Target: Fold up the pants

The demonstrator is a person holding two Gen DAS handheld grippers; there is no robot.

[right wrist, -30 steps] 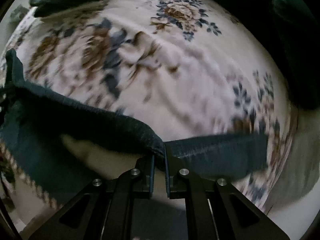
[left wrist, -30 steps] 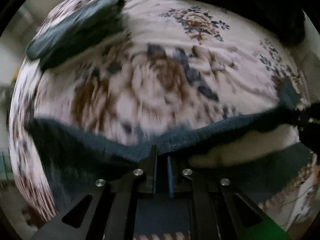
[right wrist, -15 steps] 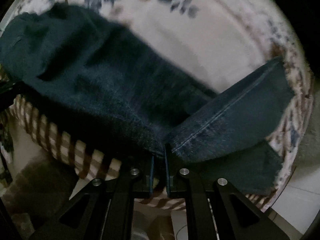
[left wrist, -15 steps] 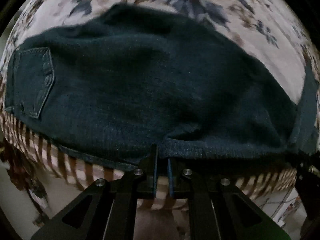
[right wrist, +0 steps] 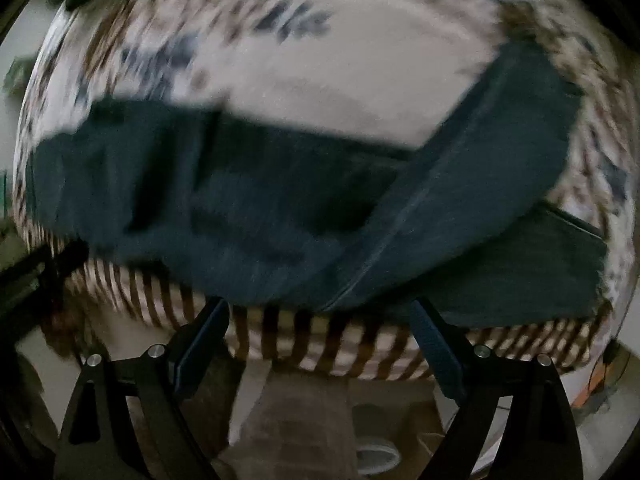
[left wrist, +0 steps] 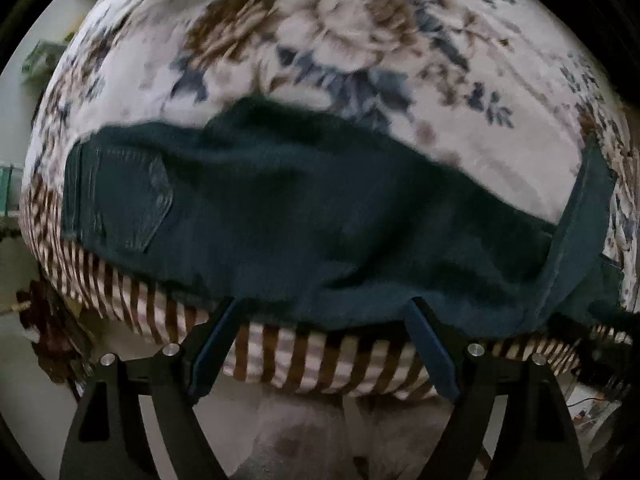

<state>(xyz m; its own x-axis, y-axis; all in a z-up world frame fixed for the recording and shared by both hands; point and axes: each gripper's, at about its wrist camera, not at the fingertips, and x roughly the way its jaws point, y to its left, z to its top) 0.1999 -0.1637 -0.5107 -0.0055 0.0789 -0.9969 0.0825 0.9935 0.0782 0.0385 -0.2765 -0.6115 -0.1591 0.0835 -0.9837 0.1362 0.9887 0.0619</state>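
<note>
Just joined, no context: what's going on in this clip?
A person with a handheld gripper in each hand is folding dark jeans on a floral bedspread. The left gripper and right gripper are both open, holding nothing. The jeans lie along the bed's near edge, one leg end flipped across.

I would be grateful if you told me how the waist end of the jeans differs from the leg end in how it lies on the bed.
The waist end lies flat and shows a back pocket; the leg end shows a long seam, no pocket. The waist end is one smooth layer; at the leg end one leg crosses at an angle over the other. Both rest near the bed's striped edge.
</note>
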